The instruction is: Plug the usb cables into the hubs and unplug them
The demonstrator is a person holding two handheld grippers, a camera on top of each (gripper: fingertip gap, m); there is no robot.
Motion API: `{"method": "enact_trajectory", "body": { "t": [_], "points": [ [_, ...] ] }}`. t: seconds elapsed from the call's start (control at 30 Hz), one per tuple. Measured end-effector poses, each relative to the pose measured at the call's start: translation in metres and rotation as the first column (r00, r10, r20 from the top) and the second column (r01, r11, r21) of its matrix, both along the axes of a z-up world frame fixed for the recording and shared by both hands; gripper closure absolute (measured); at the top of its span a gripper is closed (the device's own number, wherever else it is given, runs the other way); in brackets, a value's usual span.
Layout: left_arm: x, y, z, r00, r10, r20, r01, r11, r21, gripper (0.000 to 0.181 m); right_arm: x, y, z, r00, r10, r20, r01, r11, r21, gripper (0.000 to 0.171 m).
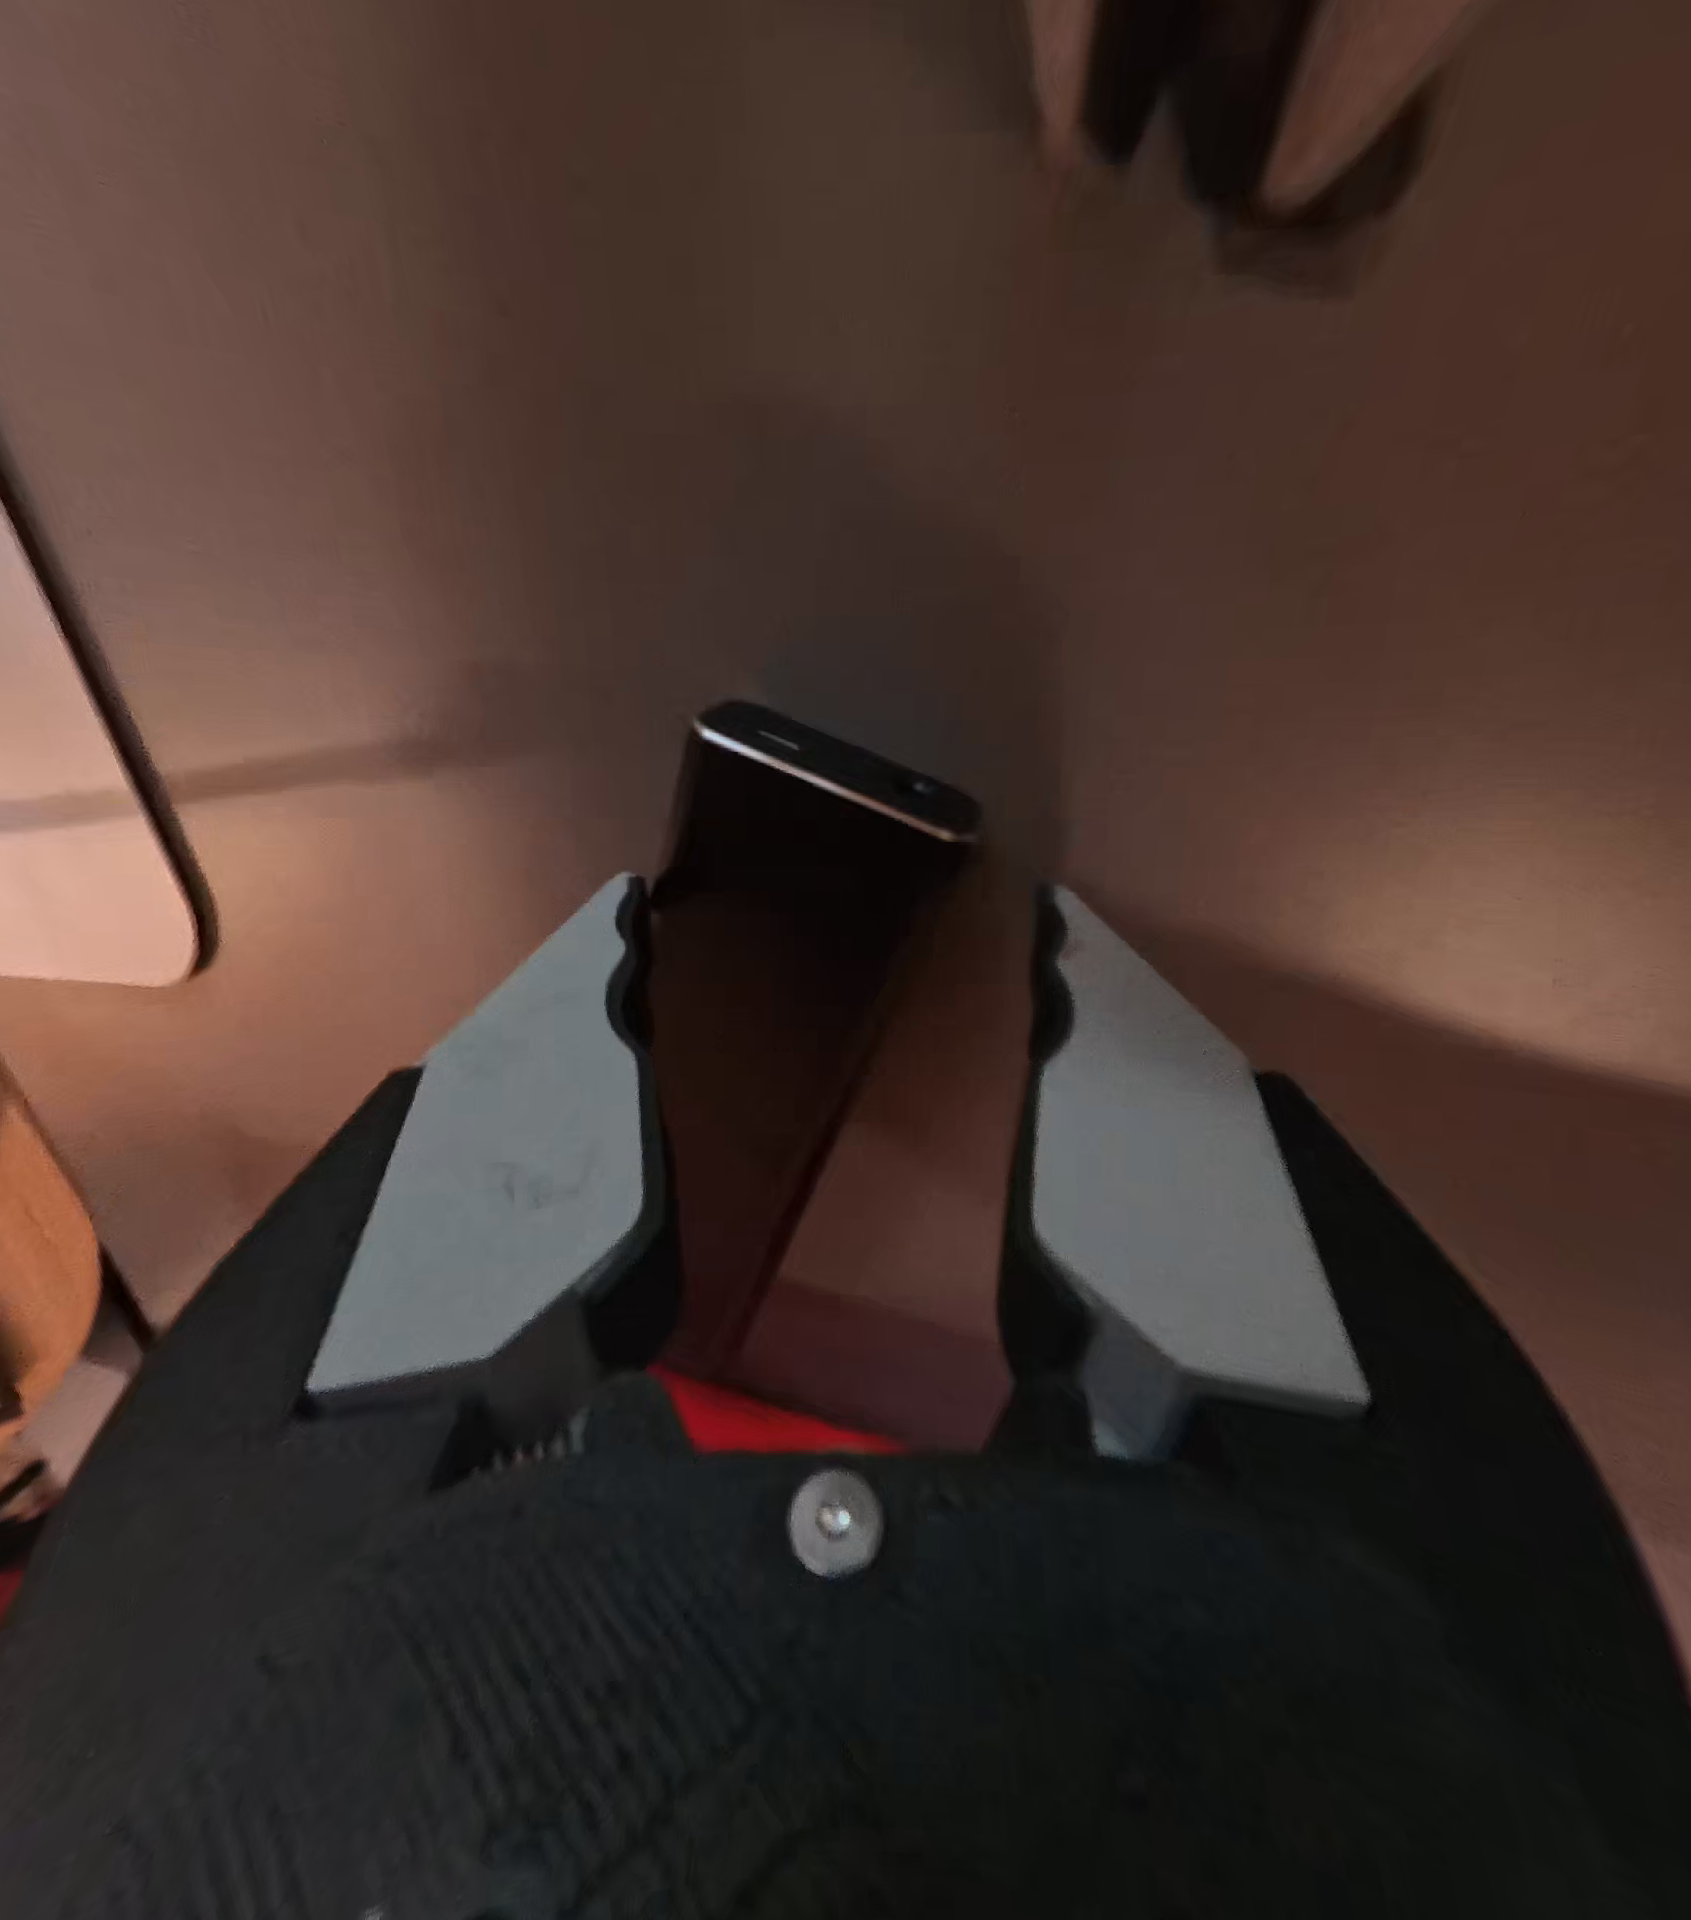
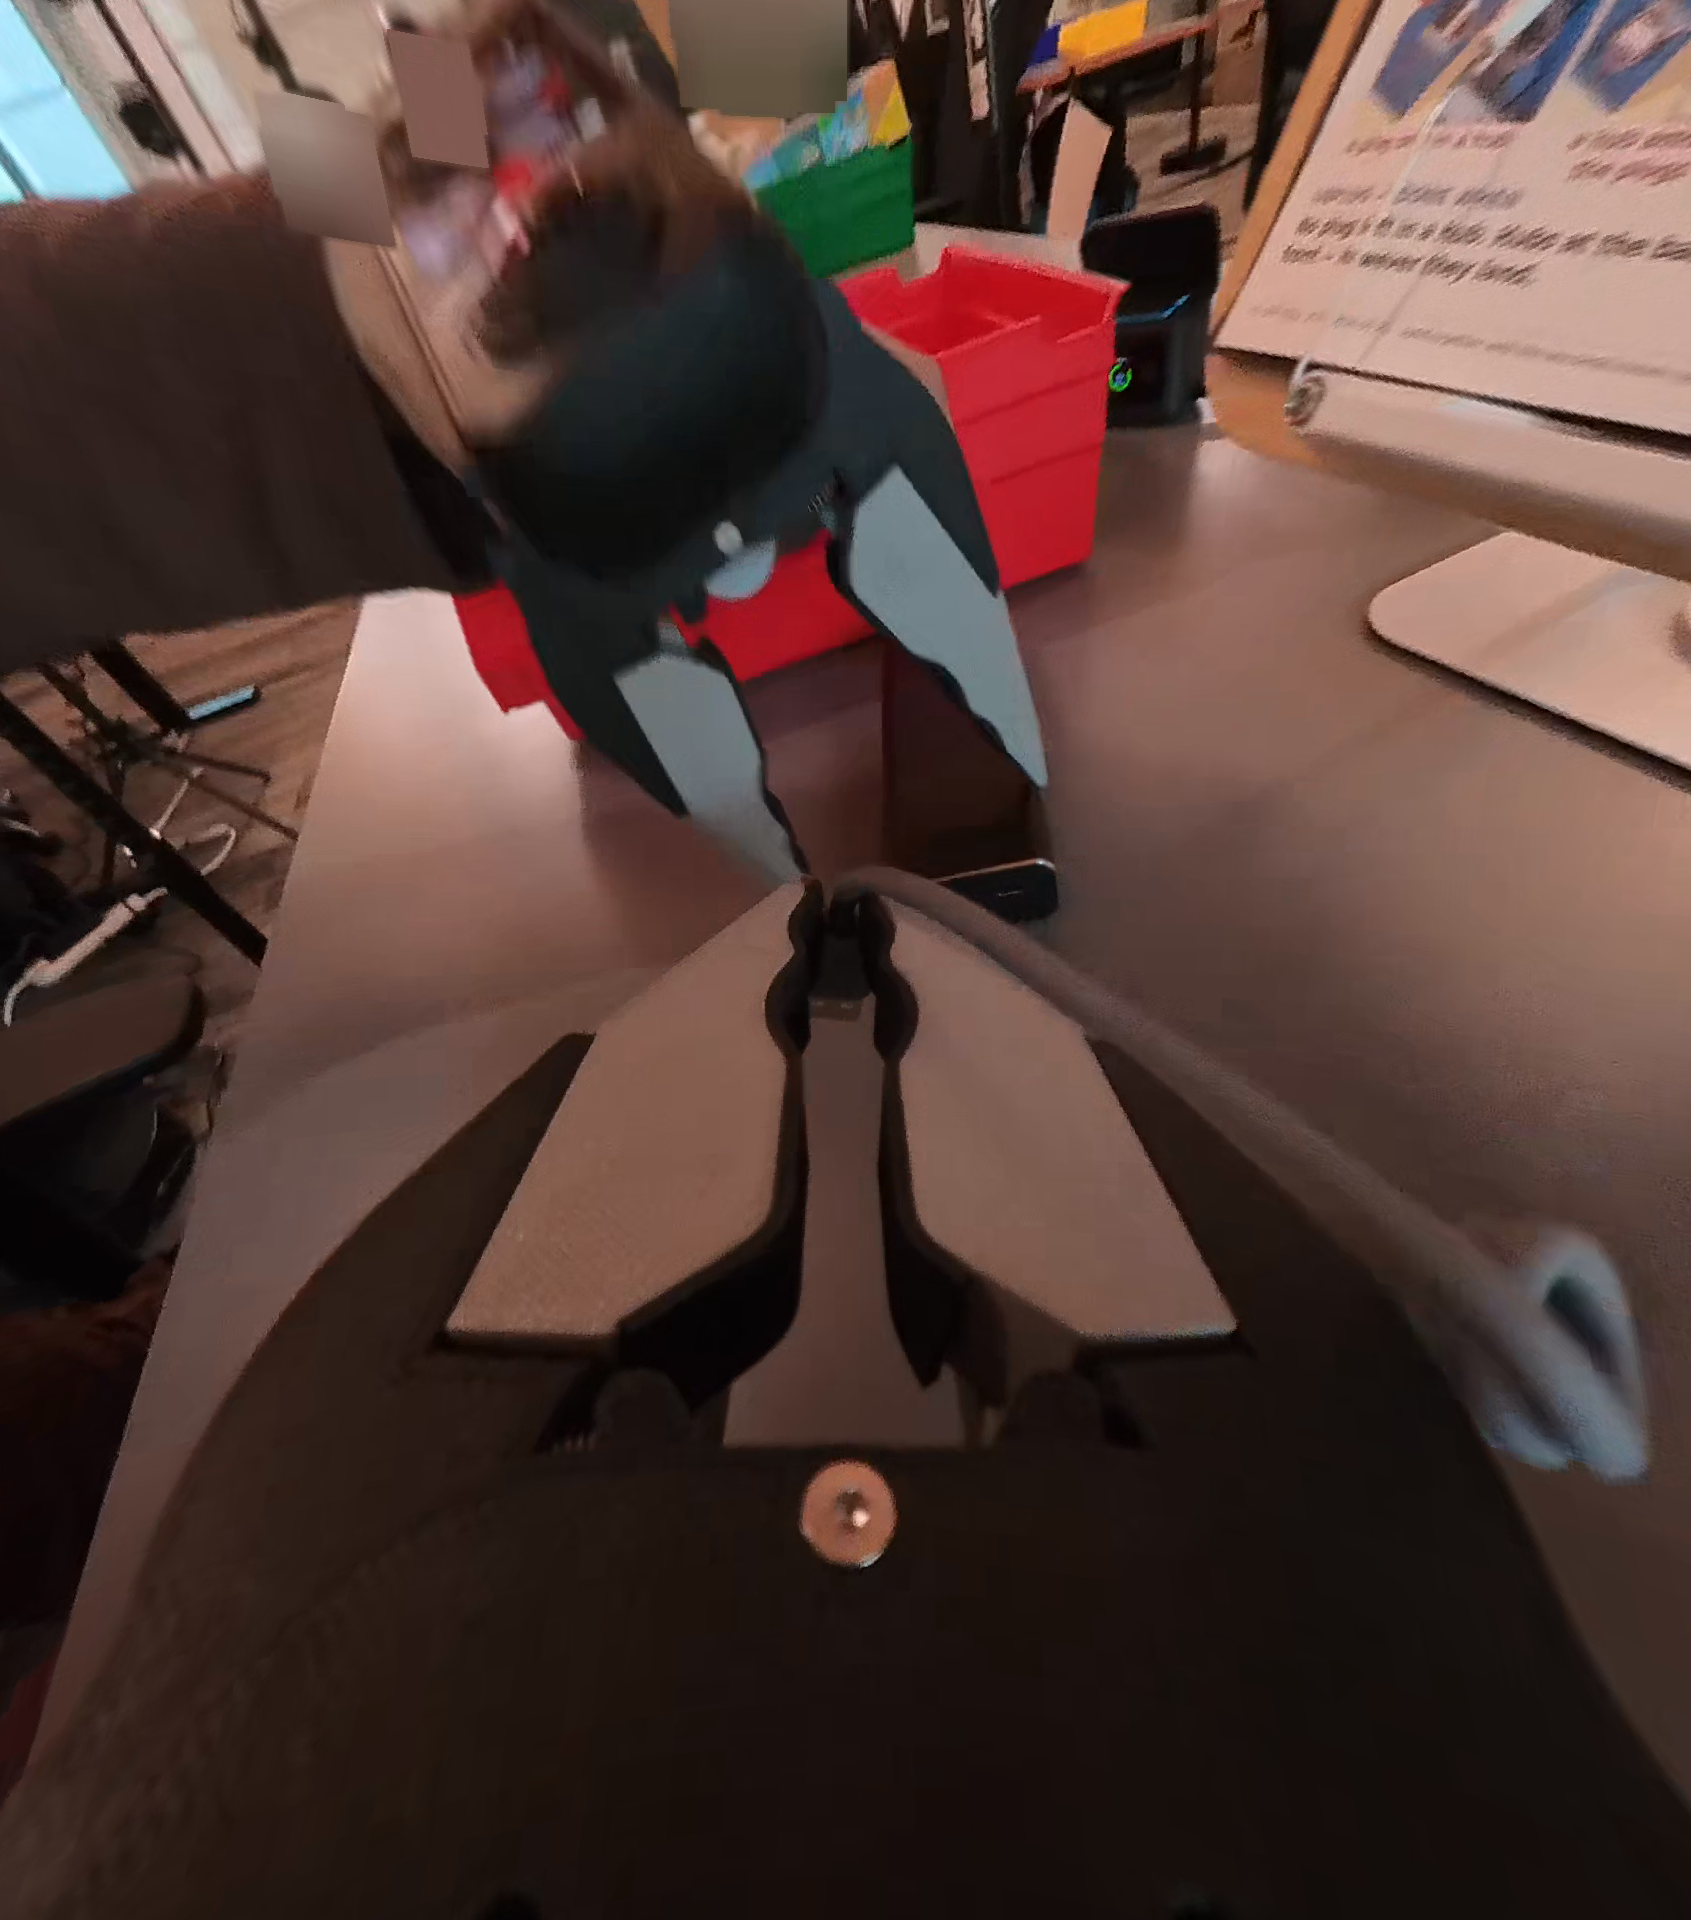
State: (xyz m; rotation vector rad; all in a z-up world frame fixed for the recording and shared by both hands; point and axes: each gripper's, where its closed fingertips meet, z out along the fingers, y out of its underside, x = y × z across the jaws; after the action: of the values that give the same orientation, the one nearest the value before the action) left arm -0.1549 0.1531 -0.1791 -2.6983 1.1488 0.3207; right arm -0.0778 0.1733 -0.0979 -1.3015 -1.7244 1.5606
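A dark slim hub (image 1: 810, 935) lies flat on the brown table (image 1: 1340, 623), its port end pointing away. My left gripper (image 1: 841, 899) is open and straddles the hub; the left finger touches its side and a gap shows at the right finger. In the right wrist view the left gripper (image 2: 908, 821) stands over the hub (image 2: 966, 800). My right gripper (image 2: 836, 914) is shut on a black USB plug (image 2: 836, 971), just short of the hub's near end. The plug's grey cable (image 2: 1236, 1101) trails back right. The right gripper (image 1: 1236, 125) shows blurred at the top of the left wrist view.
Red bins (image 2: 1017, 416) stand behind the hub. A monitor's flat stand (image 2: 1547, 655) and a printed board (image 2: 1547, 208) are at the right. The table edge (image 2: 301, 831) drops off at the left, with cables on the floor. A sleeved arm (image 2: 93, 416) holds the left gripper.
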Motion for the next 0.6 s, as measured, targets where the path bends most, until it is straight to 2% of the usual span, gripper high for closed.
{"method": "enact_trajectory", "body": {
  "t": [0.07, 0.17, 0.23, 0.33, 0.4, 0.47, 0.6],
  "points": [
    [0.003, 0.01, -0.002, 0.998, -0.003, 0.07, 0.002, 1.0, 0.008, 0.122, 0.001, 0.006, 0.002, 1.0, -0.005, -0.001, 0.005, 1.0, -0.024, 0.168],
    [0.006, 0.015, -0.003, 0.98, 0.045, 0.193, -0.051, 0.998, 0.031, 0.122, 0.002, 0.009, 0.002, 1.0, -0.012, -0.002, 0.012, 1.0, -0.023, 0.168],
    [0.005, 0.01, -0.002, 0.984, -0.024, 0.177, 0.012, 0.998, 0.064, 0.122, 0.002, 0.008, 0.004, 1.0, -0.006, -0.01, 0.006, 1.0, -0.026, 0.168],
    [0.01, 0.005, 0.003, 0.984, -0.041, 0.171, 0.021, 0.993, 0.116, 0.123, 0.004, 0.005, 0.006, 1.0, 0.008, -0.021, -0.009, 1.0, -0.024, 0.168],
    [0.026, 0.002, 0.024, 0.955, -0.047, 0.293, -0.006, 0.984, 0.178, 0.124, 0.005, 0.001, 0.009, 0.999, 0.029, -0.034, -0.031, 0.999, -0.041, 0.169],
    [0.038, 0.005, 0.062, 0.904, -0.068, 0.422, -0.068, 0.952, 0.299, 0.124, 0.005, -0.001, 0.013, 0.998, 0.041, -0.052, -0.044, 0.997, -0.062, 0.168],
    [0.053, -0.003, 0.133, 0.752, -0.171, 0.637, -0.218, 0.847, 0.485, 0.125, 0.005, -0.006, 0.016, 0.996, 0.059, -0.065, -0.065, 0.994, -0.088, 0.167]
  ]
}}
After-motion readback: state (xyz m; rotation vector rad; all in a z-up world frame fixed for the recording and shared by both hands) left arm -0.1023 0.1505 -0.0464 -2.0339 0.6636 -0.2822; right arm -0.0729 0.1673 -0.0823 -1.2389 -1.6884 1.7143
